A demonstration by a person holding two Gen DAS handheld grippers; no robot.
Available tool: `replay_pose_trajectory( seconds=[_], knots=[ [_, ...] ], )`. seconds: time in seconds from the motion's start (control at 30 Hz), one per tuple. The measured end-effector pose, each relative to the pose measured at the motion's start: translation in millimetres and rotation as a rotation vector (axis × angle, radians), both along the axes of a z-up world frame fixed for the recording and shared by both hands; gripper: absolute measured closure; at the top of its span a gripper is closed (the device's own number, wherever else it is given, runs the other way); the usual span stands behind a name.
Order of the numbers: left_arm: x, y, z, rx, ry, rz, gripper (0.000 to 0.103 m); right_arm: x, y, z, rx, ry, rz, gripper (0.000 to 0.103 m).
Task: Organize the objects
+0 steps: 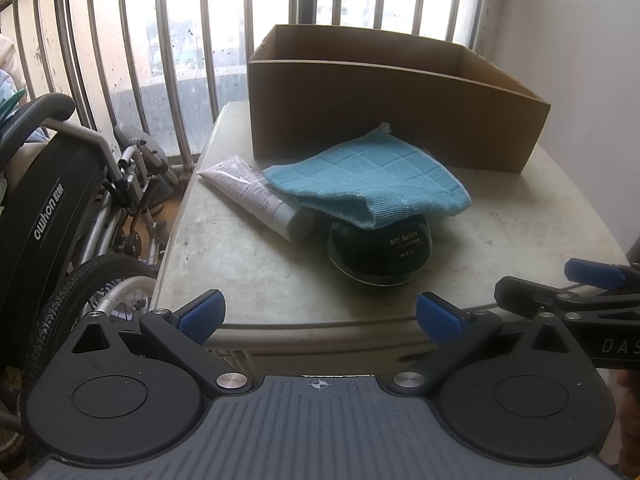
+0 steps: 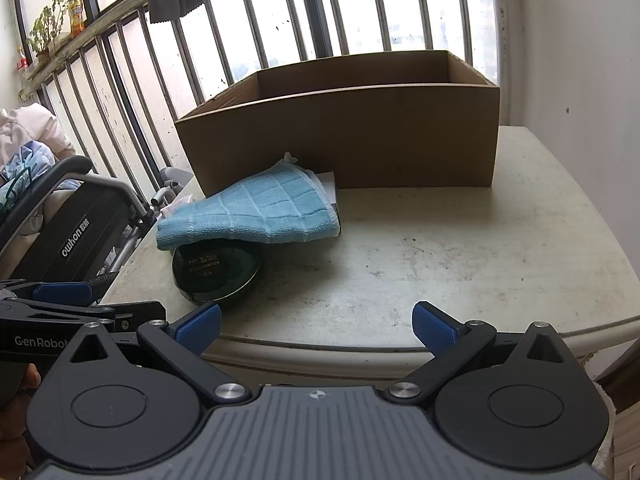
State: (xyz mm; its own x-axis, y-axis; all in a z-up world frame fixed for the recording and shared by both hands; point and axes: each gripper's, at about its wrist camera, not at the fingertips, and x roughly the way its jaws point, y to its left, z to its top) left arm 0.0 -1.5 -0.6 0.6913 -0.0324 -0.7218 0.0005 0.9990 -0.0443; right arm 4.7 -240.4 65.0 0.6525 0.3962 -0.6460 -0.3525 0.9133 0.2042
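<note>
An open cardboard box (image 1: 396, 116) (image 2: 340, 136) stands at the back of a pale table (image 1: 260, 272) (image 2: 440, 252). In front of it a blue cloth (image 1: 368, 176) (image 2: 256, 208) lies draped over a dark round compact (image 1: 380, 252) (image 2: 218, 268) and partly over a white tube (image 1: 252, 196). My left gripper (image 1: 320, 316) is open and empty at the table's front edge. My right gripper (image 2: 316, 328) is open and empty at the front edge, to the right of the left one; it also shows in the left wrist view (image 1: 560, 292).
A folded wheelchair (image 1: 60, 208) (image 2: 80, 232) stands left of the table. A barred window (image 1: 180, 40) (image 2: 280, 20) runs behind. A white wall (image 1: 580, 60) (image 2: 580, 60) is at the right. White paper (image 2: 328, 188) lies under the cloth by the box.
</note>
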Motion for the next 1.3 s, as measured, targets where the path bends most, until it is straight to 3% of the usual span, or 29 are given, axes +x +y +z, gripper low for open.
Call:
replay_pose_trajectory(
  seconds=[0.67, 1.03, 1.3],
  knots=[
    [4, 2, -3, -0.007, 0.015, 0.000, 0.001, 2, 3, 1, 0.002, 0.001, -0.005, 0.000],
    [22, 5, 3, -0.019, 0.020, 0.004, 0.000, 23, 6, 3, 0.010, 0.014, -0.001, 0.000],
    [48, 9, 11, -0.031, 0.001, 0.029, 0.000, 46, -5, 10, -0.011, -0.051, -0.076, 0.000]
  ],
)
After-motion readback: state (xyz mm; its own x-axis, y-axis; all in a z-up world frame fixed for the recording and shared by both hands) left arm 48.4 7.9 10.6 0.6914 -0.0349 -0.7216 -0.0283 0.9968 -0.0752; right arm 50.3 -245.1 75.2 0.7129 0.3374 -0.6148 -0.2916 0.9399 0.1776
